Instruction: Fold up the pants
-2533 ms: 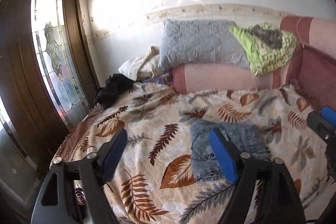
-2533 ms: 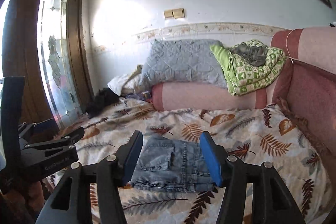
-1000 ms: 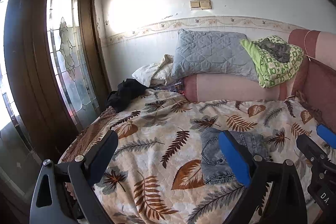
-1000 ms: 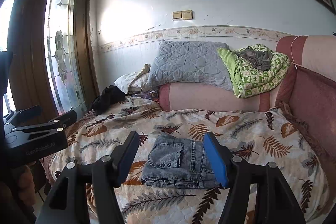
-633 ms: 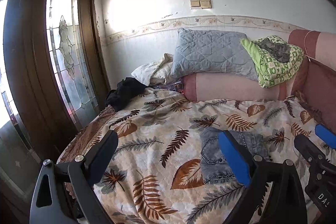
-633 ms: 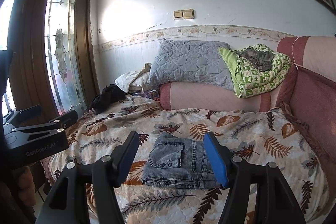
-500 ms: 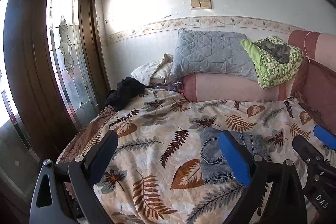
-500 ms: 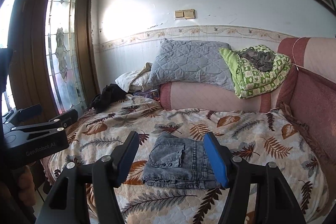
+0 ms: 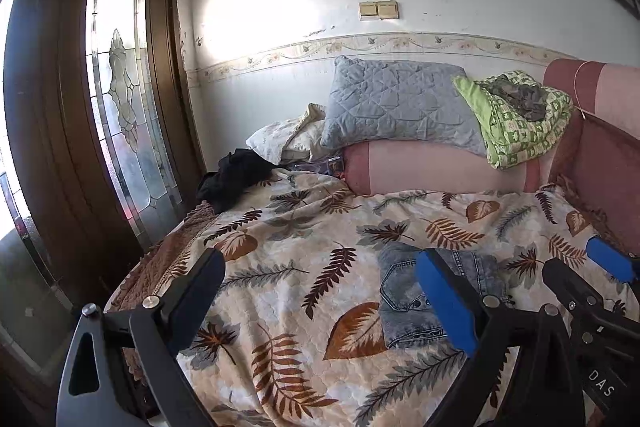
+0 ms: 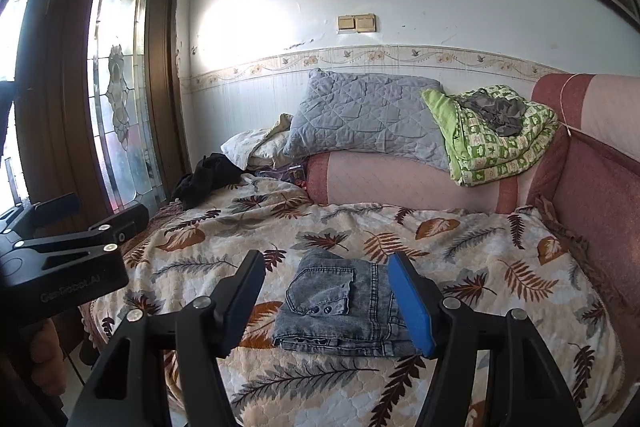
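A pair of grey-blue denim pants [image 10: 340,311] lies folded into a compact rectangle on the leaf-patterned bedspread [image 10: 480,267], back pocket up. Both grippers hover in front of the bed, clear of the cloth. My right gripper [image 10: 328,287] is open, nothing between its blue-padded fingers, with the pants seen beyond the gap. In the left wrist view the pants [image 9: 404,291] lie past the right finger [image 9: 444,299] of my left gripper [image 9: 320,287], which stands wide open and empty. Each gripper shows at the edge of the other's view.
A pink bolster [image 10: 400,183] runs along the bed's far side with a grey quilted pillow [image 10: 368,115] and a green folded blanket [image 10: 496,143] on it. Black clothing [image 10: 204,179] lies at the back left corner. A wooden door with stained glass [image 10: 120,87] stands left; a padded headboard [image 10: 600,195] right.
Over the last second nothing has visibly changed; before that, both grippers drew back and up from the folded pants, so the bed looks smaller and farther away.
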Demonstrator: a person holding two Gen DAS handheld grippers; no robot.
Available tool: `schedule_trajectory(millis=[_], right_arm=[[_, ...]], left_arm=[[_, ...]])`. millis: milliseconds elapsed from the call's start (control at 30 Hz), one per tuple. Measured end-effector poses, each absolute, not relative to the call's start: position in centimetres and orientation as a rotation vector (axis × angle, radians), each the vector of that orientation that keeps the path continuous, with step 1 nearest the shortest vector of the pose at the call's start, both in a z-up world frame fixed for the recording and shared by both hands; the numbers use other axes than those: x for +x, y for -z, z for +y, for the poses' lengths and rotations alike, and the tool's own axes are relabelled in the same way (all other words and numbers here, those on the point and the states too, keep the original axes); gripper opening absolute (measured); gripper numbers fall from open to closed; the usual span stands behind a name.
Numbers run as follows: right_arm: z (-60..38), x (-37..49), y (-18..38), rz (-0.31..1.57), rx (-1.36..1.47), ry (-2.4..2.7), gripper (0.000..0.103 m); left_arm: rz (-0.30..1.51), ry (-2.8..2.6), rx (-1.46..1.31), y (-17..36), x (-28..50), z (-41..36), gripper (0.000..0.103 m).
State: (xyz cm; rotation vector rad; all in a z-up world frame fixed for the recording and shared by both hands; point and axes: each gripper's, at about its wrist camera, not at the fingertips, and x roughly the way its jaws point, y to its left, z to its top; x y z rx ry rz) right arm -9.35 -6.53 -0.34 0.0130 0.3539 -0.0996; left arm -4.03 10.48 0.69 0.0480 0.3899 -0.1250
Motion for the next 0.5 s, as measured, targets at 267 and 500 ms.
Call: schedule_trajectory(millis=[267, 500], right_arm=[[-6.6, -9.1, 0.6, 0.366, 0.004, 0.093, 0.068], [-6.3, -9.0, 0.6, 0.372, -0.007, 0.086, 0.068]], left_arm=[[0.389, 0.123, 0.029, -0.5, -4.1, 11.1, 0.097], [0.407, 0.130, 0.017, -0.2, -3.7, 11.6, 0.097]])
